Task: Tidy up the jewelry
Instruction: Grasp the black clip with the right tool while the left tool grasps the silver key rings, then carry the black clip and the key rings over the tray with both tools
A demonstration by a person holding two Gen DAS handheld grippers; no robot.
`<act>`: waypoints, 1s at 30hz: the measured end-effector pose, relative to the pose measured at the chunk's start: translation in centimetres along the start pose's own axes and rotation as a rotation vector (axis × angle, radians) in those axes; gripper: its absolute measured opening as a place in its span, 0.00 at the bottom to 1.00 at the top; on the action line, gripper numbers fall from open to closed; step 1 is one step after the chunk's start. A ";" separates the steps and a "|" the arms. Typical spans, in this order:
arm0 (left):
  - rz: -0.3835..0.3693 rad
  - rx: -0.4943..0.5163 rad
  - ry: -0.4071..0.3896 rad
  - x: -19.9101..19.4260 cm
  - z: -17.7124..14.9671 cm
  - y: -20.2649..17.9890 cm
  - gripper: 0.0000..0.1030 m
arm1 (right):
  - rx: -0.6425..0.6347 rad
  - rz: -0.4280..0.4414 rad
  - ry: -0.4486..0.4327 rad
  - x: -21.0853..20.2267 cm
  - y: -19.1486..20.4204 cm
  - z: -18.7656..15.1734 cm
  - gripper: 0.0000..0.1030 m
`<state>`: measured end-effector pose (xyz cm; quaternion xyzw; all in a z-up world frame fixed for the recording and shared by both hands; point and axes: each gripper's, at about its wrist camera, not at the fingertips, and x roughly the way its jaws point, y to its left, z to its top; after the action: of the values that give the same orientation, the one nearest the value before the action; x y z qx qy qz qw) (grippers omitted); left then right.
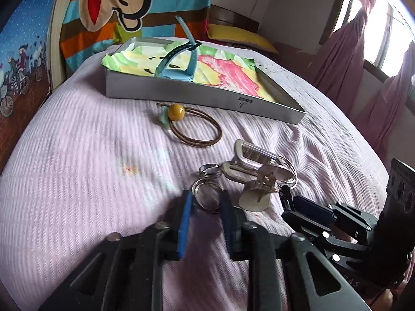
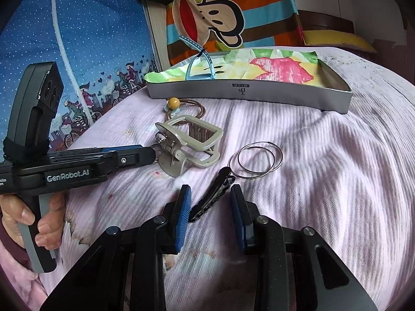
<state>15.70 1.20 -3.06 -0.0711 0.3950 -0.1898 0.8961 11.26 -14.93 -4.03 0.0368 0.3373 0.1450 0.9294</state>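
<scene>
- The left gripper (image 1: 206,202) has its jaws spread around a small metal ring (image 1: 207,197) that lies on the pink blanket (image 1: 77,181); whether the pads touch it is hard to see.
- The right gripper (image 2: 210,202) is also spread, with one black hair clip (image 2: 211,197) between the fingers.
- Near the grey box (image 2: 259,96): one beige claw clip (image 2: 189,142), two thin hoops (image 2: 255,160), one bead hair tie (image 2: 173,105). One blue band (image 2: 199,62) lies inside the box.
- A hand (image 2: 39,223) grips the left handle; its arm is cut off.
</scene>
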 end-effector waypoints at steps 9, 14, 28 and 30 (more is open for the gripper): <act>0.008 -0.023 -0.033 -0.4 -0.7 0.3 0.05 | 0.019 0.008 0.010 0.2 -0.1 -0.1 0.21; 0.022 -0.009 -0.062 -0.7 -0.9 -0.1 0.05 | 0.034 0.007 0.005 0.2 -0.1 -0.2 0.14; 0.013 0.014 -0.185 -3.0 -1.5 -0.8 0.05 | 0.055 0.007 -0.080 -1.0 -0.1 -0.4 0.10; 0.006 0.009 -0.209 -3.5 -1.6 -0.7 0.05 | 0.064 0.004 -0.119 -1.5 -0.1 -0.2 0.10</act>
<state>12.16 1.97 -1.49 -0.0852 0.2987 -0.1805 0.9332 10.03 -15.52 -3.30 0.0759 0.2858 0.1336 0.9459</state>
